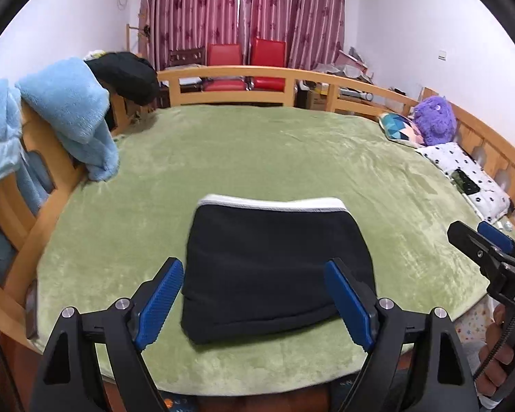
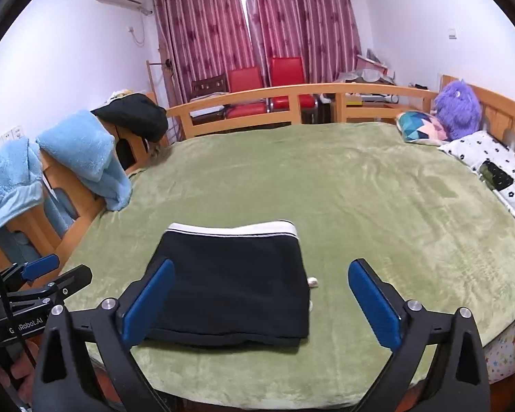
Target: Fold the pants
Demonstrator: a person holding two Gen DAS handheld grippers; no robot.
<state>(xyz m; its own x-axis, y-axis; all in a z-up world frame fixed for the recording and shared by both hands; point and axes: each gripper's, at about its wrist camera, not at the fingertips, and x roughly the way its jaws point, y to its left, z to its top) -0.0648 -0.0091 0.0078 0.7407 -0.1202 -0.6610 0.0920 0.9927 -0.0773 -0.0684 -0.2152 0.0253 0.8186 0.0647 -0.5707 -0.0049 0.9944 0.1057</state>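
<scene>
The black pants [image 1: 274, 261] lie folded into a compact rectangle on the green bedspread [image 1: 257, 158], with the white waistband [image 1: 274, 204] at the far edge. They also show in the right wrist view [image 2: 233, 285]. My left gripper [image 1: 254, 295] is open and empty, held above the near part of the pants. My right gripper [image 2: 261, 295] is open and empty, above the pants' right edge. The right gripper also shows at the right of the left wrist view [image 1: 480, 237]. The left gripper shows at the left of the right wrist view [image 2: 55, 271].
Blue fleece garments [image 1: 68, 113] and a dark garment [image 1: 127, 75] hang over the wooden bed rail on the left. A purple plush toy [image 2: 458, 110], a patterned cushion [image 2: 419, 127] and a dotted pillow [image 2: 498, 168] sit at the right. Red chairs [image 2: 267, 82] stand behind the bed.
</scene>
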